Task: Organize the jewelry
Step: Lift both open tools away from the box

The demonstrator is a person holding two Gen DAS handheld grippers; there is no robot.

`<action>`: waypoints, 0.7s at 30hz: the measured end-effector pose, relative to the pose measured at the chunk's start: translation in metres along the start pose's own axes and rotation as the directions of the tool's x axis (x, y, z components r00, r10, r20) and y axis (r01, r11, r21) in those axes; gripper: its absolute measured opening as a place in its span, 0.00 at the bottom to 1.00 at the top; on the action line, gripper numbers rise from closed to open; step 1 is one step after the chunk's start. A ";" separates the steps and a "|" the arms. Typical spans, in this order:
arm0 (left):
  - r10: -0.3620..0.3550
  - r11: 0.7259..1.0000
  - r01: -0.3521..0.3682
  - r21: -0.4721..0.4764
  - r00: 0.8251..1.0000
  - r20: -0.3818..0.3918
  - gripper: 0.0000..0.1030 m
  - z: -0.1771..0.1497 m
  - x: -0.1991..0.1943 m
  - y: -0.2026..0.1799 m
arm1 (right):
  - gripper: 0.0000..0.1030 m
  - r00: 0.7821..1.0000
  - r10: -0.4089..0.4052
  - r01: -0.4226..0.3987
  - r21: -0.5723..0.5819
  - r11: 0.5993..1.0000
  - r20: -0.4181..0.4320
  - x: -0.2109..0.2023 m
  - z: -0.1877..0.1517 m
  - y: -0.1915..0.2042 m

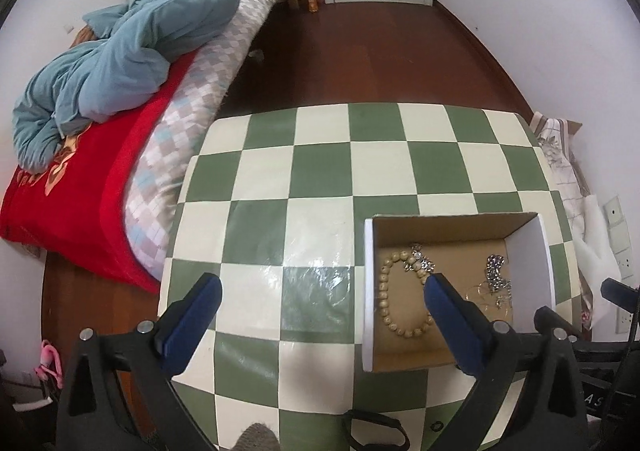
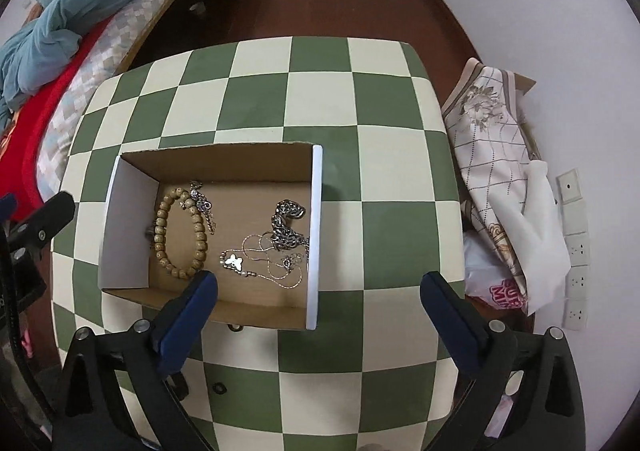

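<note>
Checkered green-and-cream table (image 2: pixel 320 99) fills both views, bedroom behind. Both claws spread wide, pinching nothing: left gripper (image 1: pixel 322 287) straddles the cardboard box (image 2: pixel 316 235) left wall, right gripper (image 2: pixel 318 283) its right wall. Jewelry sits inside the box: bead bracelet (image 2: pixel 182 235), thin chain (image 2: pixel 264 255) tangled against silver chain (image 2: pixel 286 227). Risk: snagging both chains together, or nudging the light box. Bed (image 1: pixel 120 155) left of the box.

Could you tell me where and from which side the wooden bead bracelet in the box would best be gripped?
Probably on its right-hand strand, coming straight down from above. The bead bracelet lies flat as an open loop on the floor of the cardboard box, so one finger can drop inside the ring. Its left strand runs close to the box wall, and its top end touches a silver piece. The right gripper is open.
</note>
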State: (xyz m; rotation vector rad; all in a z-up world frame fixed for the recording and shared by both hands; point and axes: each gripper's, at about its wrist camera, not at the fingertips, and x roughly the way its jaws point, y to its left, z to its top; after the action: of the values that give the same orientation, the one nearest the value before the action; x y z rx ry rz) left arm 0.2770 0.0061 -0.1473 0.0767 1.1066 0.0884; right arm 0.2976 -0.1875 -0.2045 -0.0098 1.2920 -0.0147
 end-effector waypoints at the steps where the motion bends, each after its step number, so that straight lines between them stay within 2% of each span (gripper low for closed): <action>1: 0.007 1.000 -0.007 -0.004 1.000 0.010 1.00 -0.003 -0.002 0.001 | 0.99 1.000 -0.003 0.003 0.000 1.000 0.010 -0.001 -0.003 0.000; 6: 0.010 0.999 -0.007 -0.044 0.998 0.057 1.00 -0.014 -0.018 0.008 | 0.99 0.999 0.002 -0.002 0.011 1.000 0.048 -0.013 -0.014 0.001; 12: 0.019 0.999 -0.015 -0.043 0.995 0.103 1.00 -0.030 -0.045 0.011 | 0.99 0.992 -0.008 0.006 0.016 1.000 0.127 -0.043 -0.033 0.002; 21: 0.020 0.999 -0.014 -0.037 0.984 0.176 1.00 -0.060 -0.094 0.016 | 0.99 0.967 -0.026 0.022 0.019 1.000 0.252 -0.097 -0.068 0.007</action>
State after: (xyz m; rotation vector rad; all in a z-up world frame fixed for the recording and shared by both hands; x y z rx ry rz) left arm 0.1806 0.0131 -0.0884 0.0611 0.9274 0.1146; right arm 0.2058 -0.1784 -0.1301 -0.0135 1.0367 -0.0431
